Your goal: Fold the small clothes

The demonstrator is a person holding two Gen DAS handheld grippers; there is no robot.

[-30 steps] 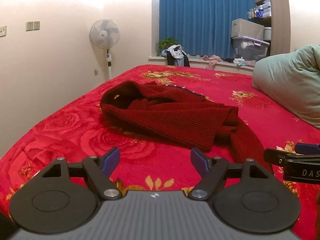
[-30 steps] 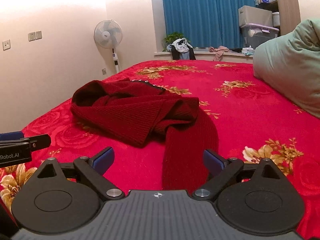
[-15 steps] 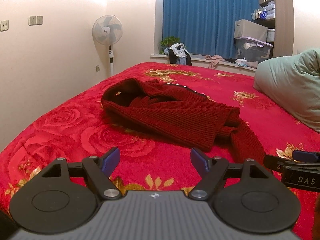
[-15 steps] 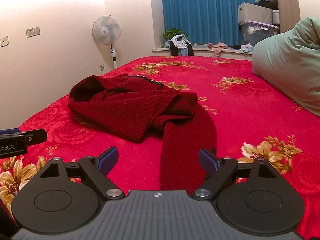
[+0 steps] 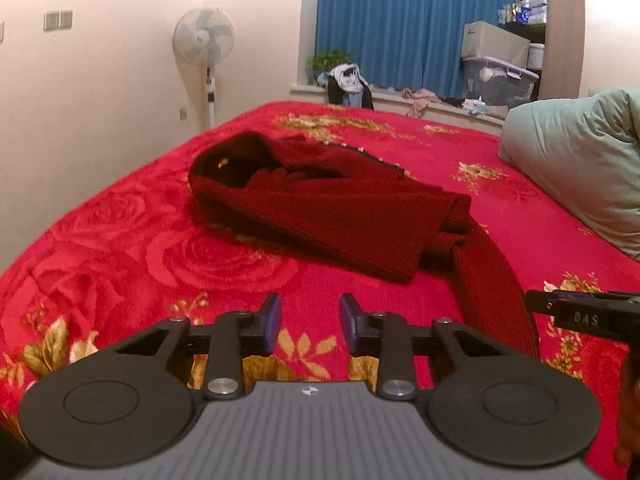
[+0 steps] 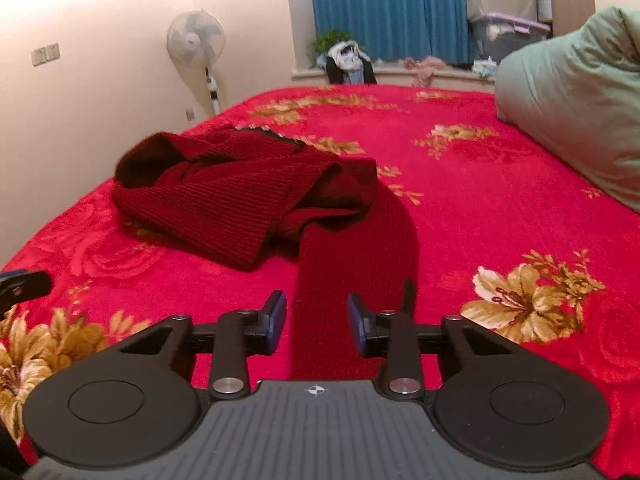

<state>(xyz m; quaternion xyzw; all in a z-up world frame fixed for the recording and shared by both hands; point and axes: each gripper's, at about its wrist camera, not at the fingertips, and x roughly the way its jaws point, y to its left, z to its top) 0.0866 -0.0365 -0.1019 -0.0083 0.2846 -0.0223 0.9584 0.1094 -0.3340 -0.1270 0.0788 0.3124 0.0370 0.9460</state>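
A dark red knitted sweater (image 5: 344, 212) lies crumpled on the red flowered bedspread (image 5: 120, 248), one sleeve (image 6: 356, 280) trailing toward me. My left gripper (image 5: 307, 322) hovers over bare bedspread, short of the sweater's near edge, jaws partly closed with a gap and empty. My right gripper (image 6: 316, 320) sits over the end of the sleeve, jaws partly closed with a gap on either side of the sleeve, not gripping it. The right gripper's tip (image 5: 576, 312) shows at the right edge of the left wrist view.
A pale green pillow (image 6: 572, 120) lies at the bed's right side. A standing fan (image 5: 204, 44) stands by the left wall. Blue curtains (image 5: 400, 24), a windowsill with clothes, and storage boxes (image 5: 496, 64) are at the back.
Both grippers' jaws have narrowed from wide open to a smaller gap. Both have tilted down slightly toward the bed; the right one is now over the sleeve end.
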